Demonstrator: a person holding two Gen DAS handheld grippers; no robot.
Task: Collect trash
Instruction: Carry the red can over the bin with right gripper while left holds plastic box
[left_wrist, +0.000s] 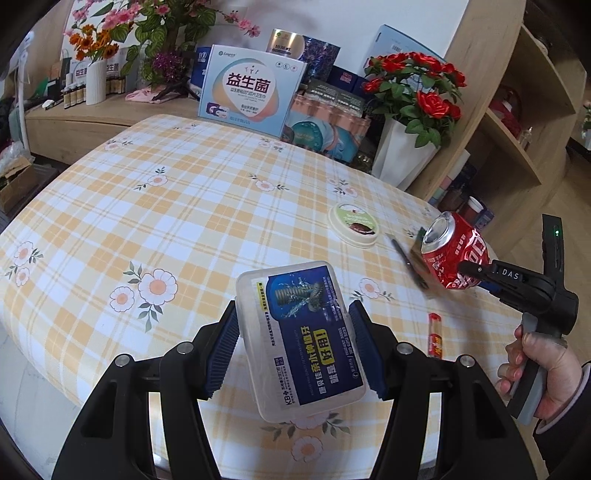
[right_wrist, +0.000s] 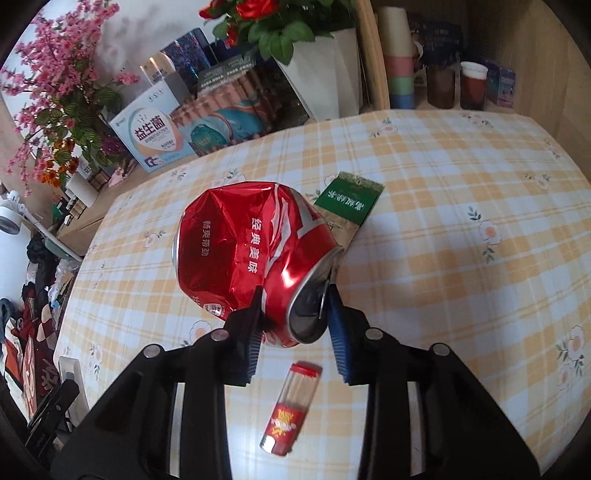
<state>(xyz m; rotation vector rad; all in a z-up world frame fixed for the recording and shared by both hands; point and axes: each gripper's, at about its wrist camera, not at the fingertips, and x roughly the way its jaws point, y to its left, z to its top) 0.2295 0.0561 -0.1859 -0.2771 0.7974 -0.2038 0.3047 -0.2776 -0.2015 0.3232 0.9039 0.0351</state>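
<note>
The left tool (left_wrist: 293, 347) is about half open and squeezes a clear plastic box (left_wrist: 301, 341) with a blue label. One blue pad (left_wrist: 221, 354) presses on each long side of the box. The box is tilted and sits up in the air above the desk (left_wrist: 184, 206).

The right tool (right_wrist: 293, 325) is closed down small on a crushed red can (right_wrist: 243, 254). Its pads (right_wrist: 255, 347) pinch the can near its shiny silver end. The can is dented all over and has white writing on it. It is lifted off the desk too. In the left wrist view you can see the can out to the right, held by the black tool, with a person's hand (left_wrist: 532, 365) on the grip.

Below the can, a small tube with a red cap (right_wrist: 291, 406) lies flat on the desk. Just behind the can lies a flat green and brown packet (right_wrist: 349, 203). One end of it is hidden by the can. A round white lid with a green top (left_wrist: 354, 225) lies on the desk near the packet.

The desk has a cloth with yellow checks and little flowers. At the far edge stands a light blue box with big writing (left_wrist: 251, 90). Beside it is a white pot of red roses (left_wrist: 410, 122). Pink and orange flowers (left_wrist: 99, 33) stand further left. A wooden shelf (left_wrist: 517, 129) is on the right side.
</note>
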